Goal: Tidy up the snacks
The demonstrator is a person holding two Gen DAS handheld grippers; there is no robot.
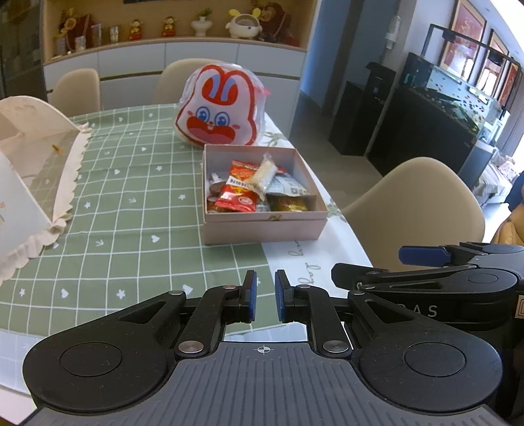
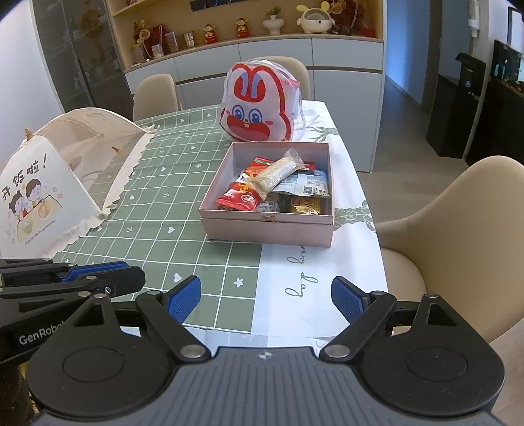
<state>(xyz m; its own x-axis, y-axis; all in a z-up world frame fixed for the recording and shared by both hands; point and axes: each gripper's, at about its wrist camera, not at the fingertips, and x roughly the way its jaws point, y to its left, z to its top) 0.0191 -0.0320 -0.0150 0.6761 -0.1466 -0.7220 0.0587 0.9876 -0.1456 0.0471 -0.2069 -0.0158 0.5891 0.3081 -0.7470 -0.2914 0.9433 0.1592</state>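
A pink open box (image 1: 262, 226) is set on the dining table (image 1: 131, 229), across the seam where the green checked tablecloth (image 2: 183, 183) meets a white printed cloth (image 2: 294, 295). The snacks are piled inside it: a red packet (image 2: 237, 200), a clear-wrapped pale bar (image 2: 273, 175) lying diagonally on top, a white printed pouch (image 2: 304, 183) and a gold-wrapped piece (image 2: 304, 204). Just behind the box a rabbit-face bag (image 1: 217, 108) in clear plastic is seen, upright.

The left gripper (image 1: 264, 296) is held low over the near table edge with its 2 blue pads drawn close together, a narrow gap between them and nothing in it. The right gripper (image 2: 266, 300) is spread wide, also empty, over the white cloth; both are well short of the box.

In the right wrist view the front panel of the folding mesh food cover (image 2: 49, 183) is shown, with a cartoon of 2 children and printed characters; in the left wrist view only its plain side and scalloped hem are seen. In the left wrist view a dark fish tank (image 1: 458, 108) and framed red pictures (image 1: 466, 31) are included at the right, where the other view is cut short. In each view the other gripper is caught at the frame's edge, and beige chairs (image 2: 458, 213) are placed around the table.
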